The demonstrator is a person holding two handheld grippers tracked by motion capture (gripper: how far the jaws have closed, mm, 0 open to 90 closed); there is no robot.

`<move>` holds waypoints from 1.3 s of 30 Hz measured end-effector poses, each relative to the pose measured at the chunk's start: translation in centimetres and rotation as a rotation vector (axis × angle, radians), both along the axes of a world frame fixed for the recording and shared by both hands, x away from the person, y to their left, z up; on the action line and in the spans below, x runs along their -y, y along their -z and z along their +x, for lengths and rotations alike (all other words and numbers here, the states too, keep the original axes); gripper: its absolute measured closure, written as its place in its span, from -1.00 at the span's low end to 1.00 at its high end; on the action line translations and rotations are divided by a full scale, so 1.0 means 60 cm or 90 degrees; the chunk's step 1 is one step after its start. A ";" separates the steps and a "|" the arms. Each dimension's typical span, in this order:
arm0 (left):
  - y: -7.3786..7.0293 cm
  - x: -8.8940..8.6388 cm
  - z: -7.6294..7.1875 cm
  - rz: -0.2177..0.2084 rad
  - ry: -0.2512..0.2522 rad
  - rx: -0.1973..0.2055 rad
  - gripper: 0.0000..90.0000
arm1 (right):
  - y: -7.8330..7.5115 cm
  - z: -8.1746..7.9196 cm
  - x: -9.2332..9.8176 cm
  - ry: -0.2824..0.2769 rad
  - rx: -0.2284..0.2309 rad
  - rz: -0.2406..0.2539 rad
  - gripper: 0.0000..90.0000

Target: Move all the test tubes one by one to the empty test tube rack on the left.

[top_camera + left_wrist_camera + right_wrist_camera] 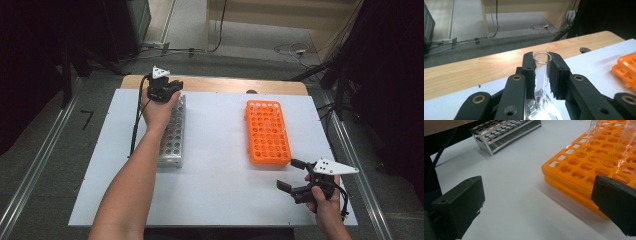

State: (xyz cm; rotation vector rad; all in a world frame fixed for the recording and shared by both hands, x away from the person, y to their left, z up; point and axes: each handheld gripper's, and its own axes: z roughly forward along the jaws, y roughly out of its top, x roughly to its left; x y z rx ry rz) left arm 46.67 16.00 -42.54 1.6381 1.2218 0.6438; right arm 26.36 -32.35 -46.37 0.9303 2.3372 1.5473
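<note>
A clear glass test tube [542,75] stands upright between the jaws of my left gripper [542,65], which is shut on it above the far end of the metal tube rack [173,135]. In the high view my left gripper [166,90] sits at the table's far left. The orange tube rack [268,132] lies right of centre, with clear tubes [627,140] standing in its far holes. My right gripper [290,174] is held open near the front right, just short of the orange rack's [584,167] near corner, with nothing between its jaws.
A white sheet [220,170] covers the table, and a wooden strip [215,84] shows along the far edge. Cables [290,49] lie on the floor beyond. Metal rails [35,170] run down both sides of the table.
</note>
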 end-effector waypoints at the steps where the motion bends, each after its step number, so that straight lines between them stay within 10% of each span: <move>1: 0.000 0.000 0.000 0.001 0.000 -0.001 0.71 | 0.000 0.000 0.000 0.002 -0.001 0.001 -1.00; 19: 0.004 0.029 -0.003 0.101 -0.006 -0.005 0.70 | -0.001 0.000 0.001 0.005 0.002 0.001 -1.00; 29: 0.003 0.013 0.000 0.057 -0.011 -0.047 0.52 | 0.000 0.001 0.002 0.005 0.001 0.002 -1.00; 39: -0.024 0.009 -0.034 -0.035 0.025 -0.035 -0.34 | -0.002 0.002 0.000 0.007 -0.002 0.004 -1.00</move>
